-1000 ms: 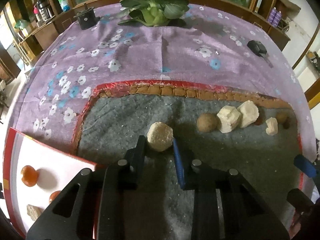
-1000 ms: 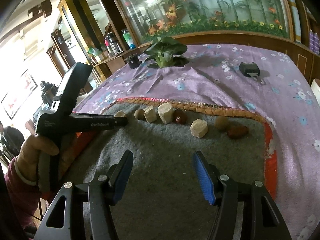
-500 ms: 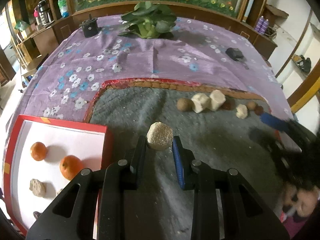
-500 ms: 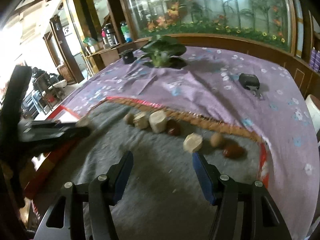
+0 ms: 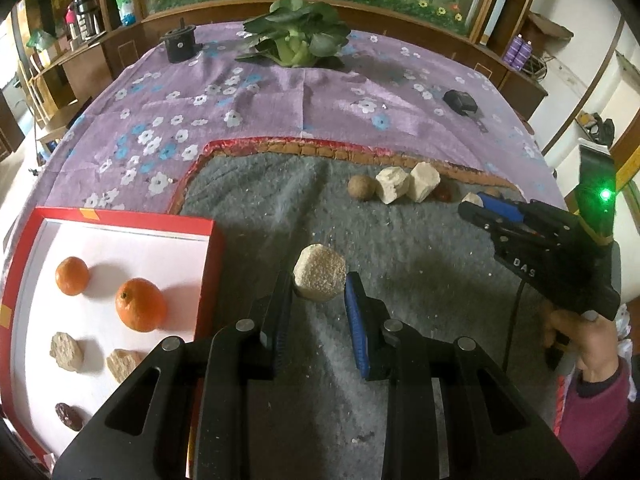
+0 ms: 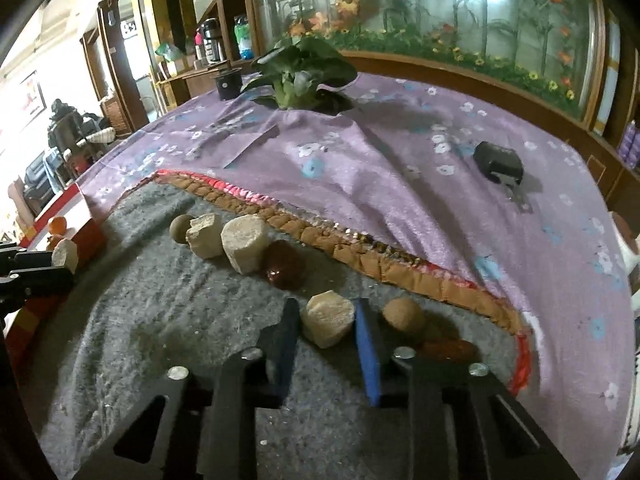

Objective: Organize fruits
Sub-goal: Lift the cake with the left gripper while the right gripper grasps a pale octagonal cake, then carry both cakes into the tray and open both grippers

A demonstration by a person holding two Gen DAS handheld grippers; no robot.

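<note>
My left gripper (image 5: 318, 294) is shut on a pale beige fruit chunk (image 5: 319, 278), held above the grey mat beside the red tray (image 5: 120, 227). The tray holds two oranges (image 5: 140, 305), two beige chunks (image 5: 66, 351) and a dark date (image 5: 68, 416). My right gripper (image 6: 327, 322) is open, its jaws on either side of a beige chunk (image 6: 327, 318) lying on the mat. It also shows in the left wrist view (image 5: 480, 210). On the mat lie a brown ball (image 6: 180, 229), two beige chunks (image 6: 242, 243), a dark red fruit (image 6: 285, 266), another brown ball (image 6: 403, 316) and a red fruit (image 6: 448, 348).
The grey mat (image 5: 260, 208) with its orange-red border lies on a purple flowered tablecloth (image 5: 260, 92). A leafy green vegetable (image 5: 296, 36), a black cup-like object (image 5: 180, 42) and a black plug (image 6: 498, 162) sit farther back. Wooden cabinets surround the table.
My left gripper has lifted the beige chunk off the mat and drawn back toward the red tray. My right gripper has moved forward and narrowed, bringing its jaws around a beige chunk on the mat.
</note>
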